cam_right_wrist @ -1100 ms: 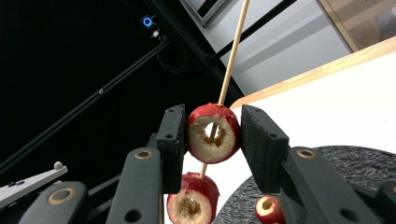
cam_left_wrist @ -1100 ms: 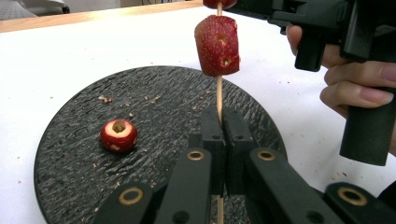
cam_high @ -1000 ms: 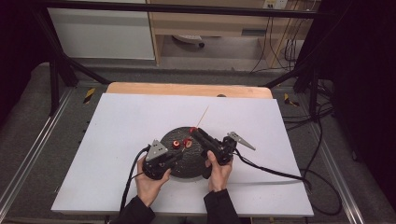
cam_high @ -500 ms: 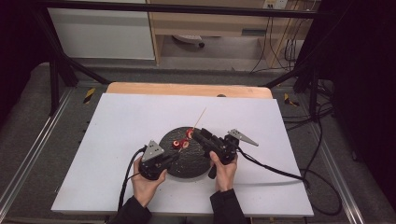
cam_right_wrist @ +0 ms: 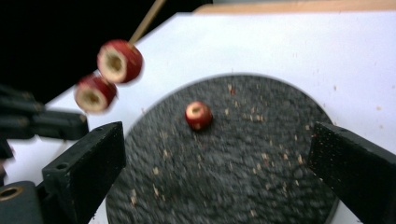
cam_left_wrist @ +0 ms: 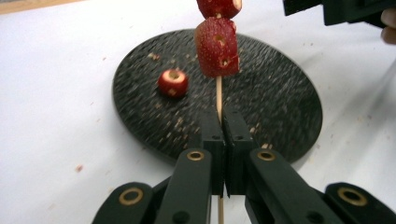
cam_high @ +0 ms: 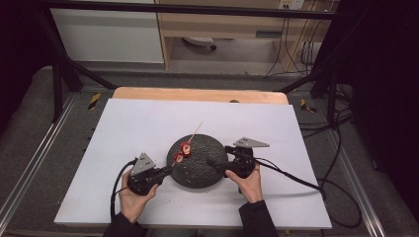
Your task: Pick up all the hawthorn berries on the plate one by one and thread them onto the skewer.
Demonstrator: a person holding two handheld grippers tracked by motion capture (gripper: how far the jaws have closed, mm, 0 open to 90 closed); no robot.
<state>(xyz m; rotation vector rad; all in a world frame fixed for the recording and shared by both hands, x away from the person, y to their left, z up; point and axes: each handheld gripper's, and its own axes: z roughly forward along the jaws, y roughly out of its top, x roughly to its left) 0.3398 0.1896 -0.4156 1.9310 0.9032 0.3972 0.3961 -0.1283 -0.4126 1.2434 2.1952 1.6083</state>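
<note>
Left tool [cam_left_wrist: 224, 135] clamped on skewer [cam_left_wrist: 218, 95]

White-covered table [cam_high: 148, 128] with a round black textured plate [cam_high: 197, 170], crumbs scattered around it.

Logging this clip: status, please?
Left gripper shut on skewer, two fruit pieces threaded. Right gripper just opened, empty. Third piece loose on plate. Nothing in the way.

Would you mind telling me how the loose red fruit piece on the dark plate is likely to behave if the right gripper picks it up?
The fruit piece looks small and rounded, so it may roll if nudged. Its cored middle and the crumbs on the plate suggest soft flesh that could crush. The right gripper stands open, empty.
</note>
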